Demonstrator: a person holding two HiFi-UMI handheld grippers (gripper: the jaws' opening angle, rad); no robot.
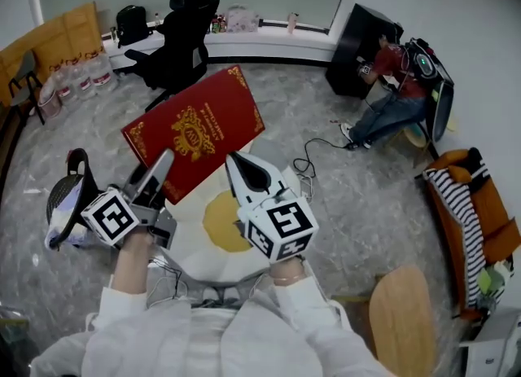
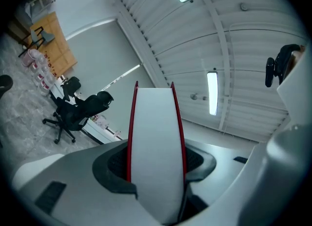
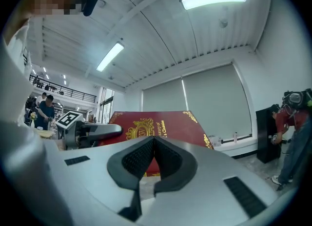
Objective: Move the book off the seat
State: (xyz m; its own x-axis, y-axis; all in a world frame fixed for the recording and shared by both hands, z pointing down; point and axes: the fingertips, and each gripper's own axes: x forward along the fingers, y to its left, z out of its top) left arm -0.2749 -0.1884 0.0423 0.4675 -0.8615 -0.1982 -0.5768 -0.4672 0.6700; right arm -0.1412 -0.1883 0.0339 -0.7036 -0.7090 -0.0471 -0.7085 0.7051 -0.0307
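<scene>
The red book (image 1: 195, 127) is gripped at its 7 o'clock edge by the left gripper (image 1: 163, 162). Its long axis is aligned 8 to 2 o'clock, cover upward. The right gripper (image 1: 238, 162) is closed, empty, beside it.

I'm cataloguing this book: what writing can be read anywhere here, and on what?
"...ary of" over "...s Classics": gold lettering on the red book, its beginning hidden.
The gold emblem on its cover: too small to read.
The marker cubes: black-and-white patterns, no words.
Labels on the bottles: too small.
</scene>
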